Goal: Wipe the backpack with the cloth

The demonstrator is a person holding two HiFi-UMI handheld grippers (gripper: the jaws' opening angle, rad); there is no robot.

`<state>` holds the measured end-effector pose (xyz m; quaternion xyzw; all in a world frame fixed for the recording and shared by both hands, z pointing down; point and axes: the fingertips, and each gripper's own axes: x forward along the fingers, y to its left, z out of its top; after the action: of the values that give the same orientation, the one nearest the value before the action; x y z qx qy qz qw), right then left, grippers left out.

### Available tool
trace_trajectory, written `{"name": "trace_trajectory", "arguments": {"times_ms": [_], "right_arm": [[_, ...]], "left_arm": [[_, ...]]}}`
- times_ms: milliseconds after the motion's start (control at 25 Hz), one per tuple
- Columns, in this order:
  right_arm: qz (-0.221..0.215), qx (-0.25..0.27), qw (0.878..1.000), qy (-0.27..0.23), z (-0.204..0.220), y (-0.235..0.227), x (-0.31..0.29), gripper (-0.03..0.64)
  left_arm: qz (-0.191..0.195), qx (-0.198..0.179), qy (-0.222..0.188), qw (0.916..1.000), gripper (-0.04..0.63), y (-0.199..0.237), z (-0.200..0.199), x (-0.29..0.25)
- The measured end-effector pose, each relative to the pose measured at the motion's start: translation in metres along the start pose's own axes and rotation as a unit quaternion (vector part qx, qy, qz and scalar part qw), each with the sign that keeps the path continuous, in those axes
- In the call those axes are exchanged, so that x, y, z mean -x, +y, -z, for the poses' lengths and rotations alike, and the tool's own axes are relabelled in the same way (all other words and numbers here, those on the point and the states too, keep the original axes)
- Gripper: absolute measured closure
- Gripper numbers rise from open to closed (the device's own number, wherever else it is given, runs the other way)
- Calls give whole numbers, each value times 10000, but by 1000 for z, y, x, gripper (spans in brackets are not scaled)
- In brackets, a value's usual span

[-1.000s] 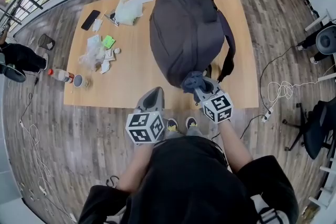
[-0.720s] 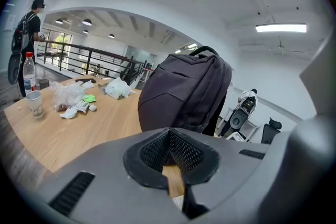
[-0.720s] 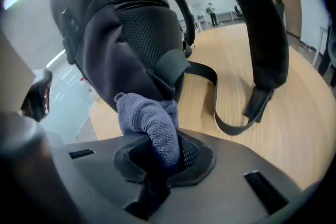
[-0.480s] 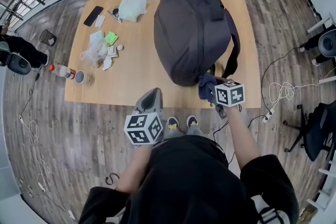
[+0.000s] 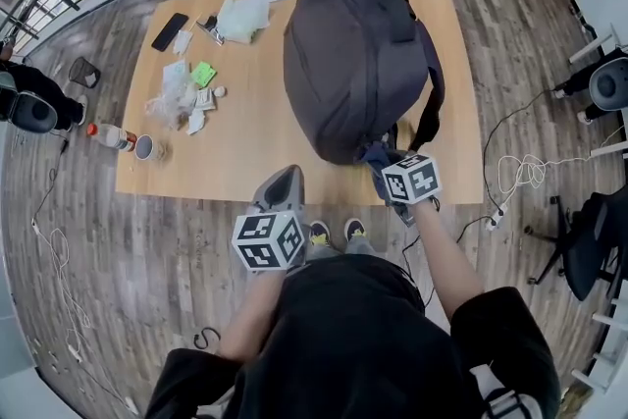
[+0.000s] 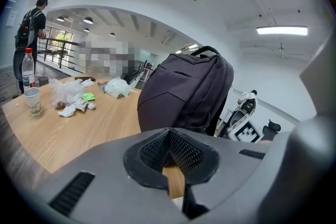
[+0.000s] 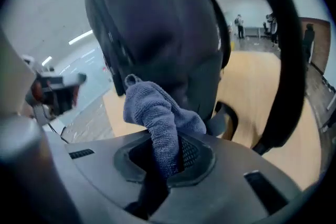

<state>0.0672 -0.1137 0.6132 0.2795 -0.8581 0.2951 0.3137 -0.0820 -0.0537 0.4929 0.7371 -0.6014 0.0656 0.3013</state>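
A dark grey backpack point(image 5: 358, 54) lies on the wooden table point(image 5: 245, 142), its bottom end toward me. My right gripper point(image 5: 381, 160) is shut on a blue-grey cloth point(image 5: 376, 154) and presses it against the backpack's near lower end. In the right gripper view the cloth point(image 7: 157, 115) bunches out of the jaws right against the backpack point(image 7: 157, 23). My left gripper point(image 5: 282, 189) is shut and holds nothing, hovering at the table's front edge, left of the backpack. The left gripper view shows the backpack point(image 6: 186, 89) ahead and to the right.
At the table's far left lie a crumpled plastic bag point(image 5: 245, 13), a phone point(image 5: 169, 31), a green note point(image 5: 203, 73) and paper scraps. A bottle point(image 5: 110, 136) and cup point(image 5: 144, 147) stand at the left edge. A backpack strap point(image 5: 429, 113) hangs at the right. Chairs stand on the floor at right.
My right gripper with the cloth has slid along the backpack's near end, out to the right and back a little, and its marker cube has turned. The left gripper has stayed put.
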Motion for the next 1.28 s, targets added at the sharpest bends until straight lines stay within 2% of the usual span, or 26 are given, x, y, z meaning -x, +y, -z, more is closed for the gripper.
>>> {"name": "trace_trajectory", "arguments": {"times_ms": [80,200,320,440,520,560,600,640,760,840,920,1000,1040,1120,1200,1280], "right_arm": [[-55,-125,9981,603,37,3,-42,575],[-169,-292,9979,560,46,17,-56,575],[-415,-228,9989,69,25,28,-30,575],[-456,17,9950,-887,-41,24,29,575],[-257,523,9890,-1360,-86,21,75,575],[-127,851,9833,-1602,-104,22,100,575],[-8,1158,9745,-1922,-121,25,128,575],[72,1397,9628,-2311,-137,28,158,575],[323,1779,9259,-3316,-178,23,235,575],[925,1965,9088,-3563,-199,-11,259,575],[1564,1993,9006,-3531,-220,-65,250,575],[1788,1811,9107,-3253,-239,-116,213,575],[1706,1783,9200,-3044,-246,-130,189,575],[1236,2193,9344,-2521,-252,-128,142,575],[594,2787,9377,-1991,-244,-102,105,575],[74,3036,9349,-1836,-229,-73,90,575]], "left_arm": [[18,-11,6,10000,580,-1,-1,0],[-20,8,-33,10000,580,1,-4,6],[-109,-11,-163,9998,580,3,-9,8],[-36,-337,-419,9985,580,-12,-23,2],[152,-600,-565,9965,567,-30,-34,-4],[283,-744,-635,9948,504,-42,-40,-6],[404,-917,-725,9923,402,-55,-48,-8],[481,-1119,-849,9889,339,-68,-58,-9],[528,-1720,-1275,9754,262,-99,-86,-13],[528,-1954,-1356,9699,238,-116,-97,-20],[443,-2047,-1328,9688,236,-126,-102,-24],[266,-2027,-1317,9700,236,-126,-103,-23],[167,-1965,-1293,9718,236,-123,-100,-22],[-58,-1752,-1221,9769,236,-113,-95,-25],[-270,-1459,-1151,9822,236,-100,-93,-30],[-348,-1226,-1137,9853,236,-91,-94,-36]]}}
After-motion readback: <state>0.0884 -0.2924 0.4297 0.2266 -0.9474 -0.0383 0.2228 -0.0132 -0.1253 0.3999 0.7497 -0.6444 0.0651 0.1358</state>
